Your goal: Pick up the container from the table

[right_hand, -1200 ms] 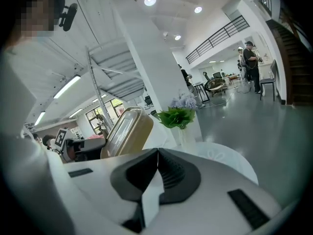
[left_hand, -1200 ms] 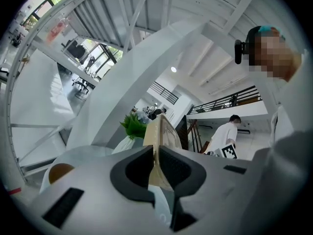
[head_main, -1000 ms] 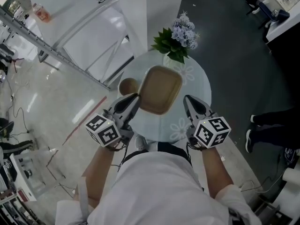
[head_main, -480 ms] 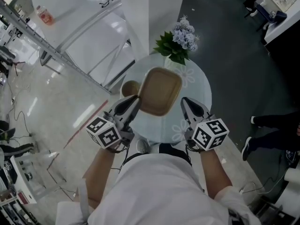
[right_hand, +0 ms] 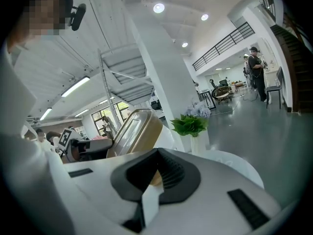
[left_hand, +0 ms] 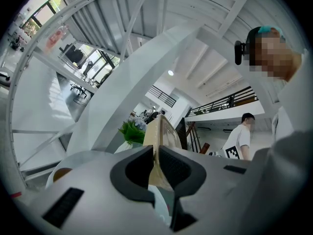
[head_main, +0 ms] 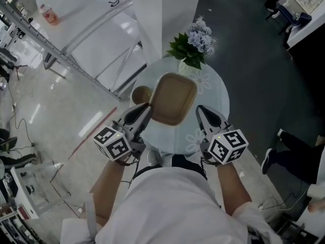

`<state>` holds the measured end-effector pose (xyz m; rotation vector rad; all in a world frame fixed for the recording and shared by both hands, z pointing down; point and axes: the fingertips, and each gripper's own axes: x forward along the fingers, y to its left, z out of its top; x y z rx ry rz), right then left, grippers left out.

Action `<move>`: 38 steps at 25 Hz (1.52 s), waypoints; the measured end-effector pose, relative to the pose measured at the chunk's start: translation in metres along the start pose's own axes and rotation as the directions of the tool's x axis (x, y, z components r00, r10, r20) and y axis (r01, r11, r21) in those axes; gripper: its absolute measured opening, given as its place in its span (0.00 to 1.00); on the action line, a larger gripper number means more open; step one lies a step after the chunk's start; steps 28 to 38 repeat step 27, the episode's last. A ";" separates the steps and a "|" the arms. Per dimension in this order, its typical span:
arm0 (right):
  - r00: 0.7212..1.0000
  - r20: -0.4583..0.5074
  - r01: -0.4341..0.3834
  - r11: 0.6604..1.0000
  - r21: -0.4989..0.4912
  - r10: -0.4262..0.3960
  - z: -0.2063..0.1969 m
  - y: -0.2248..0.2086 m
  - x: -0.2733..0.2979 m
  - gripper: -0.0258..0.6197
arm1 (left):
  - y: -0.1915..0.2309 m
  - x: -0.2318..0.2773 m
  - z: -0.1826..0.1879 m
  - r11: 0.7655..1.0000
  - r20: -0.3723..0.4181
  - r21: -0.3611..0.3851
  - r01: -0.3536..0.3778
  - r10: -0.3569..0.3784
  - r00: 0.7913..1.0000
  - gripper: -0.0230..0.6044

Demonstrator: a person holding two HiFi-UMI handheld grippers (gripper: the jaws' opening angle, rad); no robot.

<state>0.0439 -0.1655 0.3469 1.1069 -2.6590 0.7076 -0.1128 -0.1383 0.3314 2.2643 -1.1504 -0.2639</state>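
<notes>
A tan square container with a clear lid hangs tilted over the round glass table. My left gripper is shut on its left rim. In the left gripper view the rim runs edge-on into the closed jaws of the left gripper. My right gripper is shut just off the container's lower right side. In the right gripper view the container rises to the left behind the closed jaws of the right gripper. Whether that gripper touches the container is unclear.
A round brown bowl sits at the table's left edge. A vase of blue flowers with green leaves stands at the far edge. White stair framing runs to the left. A person's legs are on the dark floor at right.
Both grippers and the container have hardly moved. The legs at the right have stepped further into the head view.
</notes>
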 end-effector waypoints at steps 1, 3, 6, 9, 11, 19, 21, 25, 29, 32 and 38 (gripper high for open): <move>1.000 -0.002 -0.004 1.000 -0.002 0.004 0.000 0.000 0.001 0.07 | 0.001 0.000 -0.001 1.000 0.001 0.000 -0.001 0.001 1.000 0.12; 1.000 -0.006 -0.011 1.000 -0.006 0.011 -0.001 0.001 0.003 0.07 | 0.003 0.000 -0.003 1.000 0.000 -0.003 -0.005 0.005 1.000 0.12; 1.000 -0.013 -0.021 1.000 -0.008 0.021 -0.003 0.001 0.006 0.07 | 0.005 0.000 -0.006 1.000 -0.003 -0.012 -0.014 0.014 1.000 0.12; 0.999 -0.021 -0.026 1.000 -0.006 0.026 -0.005 0.001 0.007 0.07 | 0.007 0.000 -0.008 1.000 -0.005 -0.011 -0.015 0.015 1.000 0.12; 0.999 -0.024 -0.026 1.000 -0.006 0.026 -0.005 0.000 0.008 0.07 | 0.007 0.001 -0.008 1.000 -0.005 -0.011 -0.016 0.016 1.000 0.12; 0.999 -0.026 -0.022 1.000 -0.008 0.022 -0.006 -0.006 0.007 0.07 | 0.007 0.006 -0.012 1.000 -0.014 -0.019 -0.020 0.020 1.000 0.12; 0.999 -0.031 -0.022 1.000 -0.007 0.022 -0.007 -0.007 0.006 0.07 | 0.007 0.006 -0.013 1.000 -0.016 -0.014 -0.018 0.018 1.000 0.12; 0.999 -0.035 -0.024 1.000 -0.005 0.024 -0.010 -0.008 0.005 0.07 | 0.007 0.008 -0.015 1.000 -0.017 -0.021 -0.020 0.020 1.000 0.12; 0.999 -0.036 -0.025 1.000 -0.005 0.024 -0.011 -0.010 0.005 0.07 | 0.006 0.009 -0.016 0.999 -0.019 -0.025 -0.022 0.022 1.000 0.12; 0.999 -0.036 -0.025 1.000 -0.005 0.024 -0.011 -0.010 0.005 0.07 | 0.006 0.009 -0.016 0.999 -0.019 -0.025 -0.022 0.022 1.000 0.12; 0.999 -0.036 -0.025 1.000 -0.005 0.024 -0.011 -0.010 0.005 0.07 | 0.006 0.009 -0.016 0.999 -0.019 -0.025 -0.022 0.022 1.000 0.12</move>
